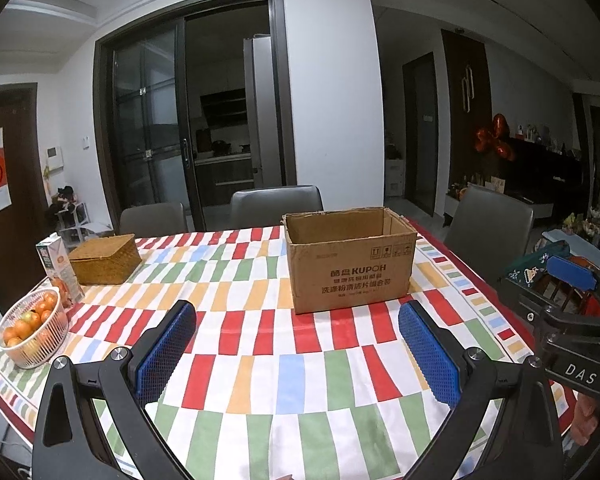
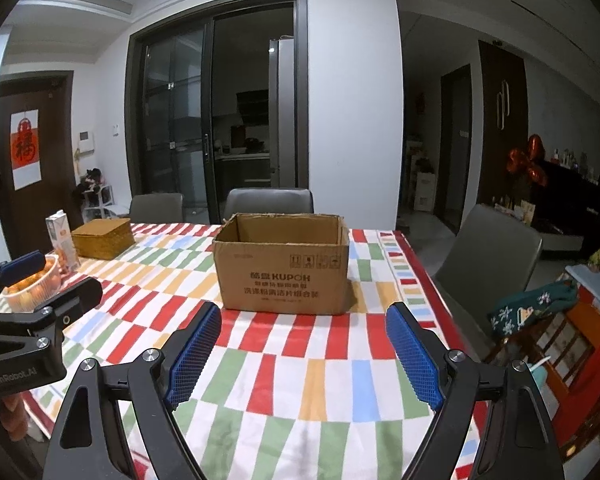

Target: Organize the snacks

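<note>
Dim indoor light, sharp centre, heavy fisheye bending (corners black).

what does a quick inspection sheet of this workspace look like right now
surface: table under a checked tablecloth, mostly bare in front
job's things: open cardboard box upright mid-table; snacks not seen on the table
clutter: woven basket, carton and bowl of orange fruit at the left edge
grippers: left gripper and right gripper both open, holding nothing, short of the box
cables: nothing seen
surroundings: grey chairs, dark glass sliding door, cluttered stand at right
</note>
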The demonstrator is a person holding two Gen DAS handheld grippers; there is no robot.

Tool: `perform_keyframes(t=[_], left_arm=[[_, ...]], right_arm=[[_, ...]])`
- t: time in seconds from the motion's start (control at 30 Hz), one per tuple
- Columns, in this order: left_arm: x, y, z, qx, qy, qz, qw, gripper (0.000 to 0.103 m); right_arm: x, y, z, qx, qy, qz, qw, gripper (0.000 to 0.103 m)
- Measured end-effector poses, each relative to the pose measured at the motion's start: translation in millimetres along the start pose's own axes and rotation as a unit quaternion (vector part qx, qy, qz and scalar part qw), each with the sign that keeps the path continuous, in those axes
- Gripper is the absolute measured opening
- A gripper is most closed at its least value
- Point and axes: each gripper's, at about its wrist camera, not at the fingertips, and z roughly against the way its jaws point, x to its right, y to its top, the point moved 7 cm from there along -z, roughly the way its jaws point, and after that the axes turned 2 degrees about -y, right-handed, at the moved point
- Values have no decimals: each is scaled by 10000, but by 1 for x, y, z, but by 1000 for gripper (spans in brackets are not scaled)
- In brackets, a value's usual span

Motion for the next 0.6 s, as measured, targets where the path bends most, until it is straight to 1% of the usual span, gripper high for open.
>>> perform_keyframes(t=[0.2, 0.33, 0.6], left_arm=[[3, -6, 2, -72, -14, 63, 10000, 103], [9, -14, 1, -196, -69, 74, 9998, 103], [9, -18, -1, -281, -7, 66, 9996, 103]], right_arm=[[3, -5, 4, 6, -83, 23, 10000, 85], [4, -11, 7, -22, -94, 0, 10000, 85], [7, -19, 7, -97, -173, 36, 9998, 85]])
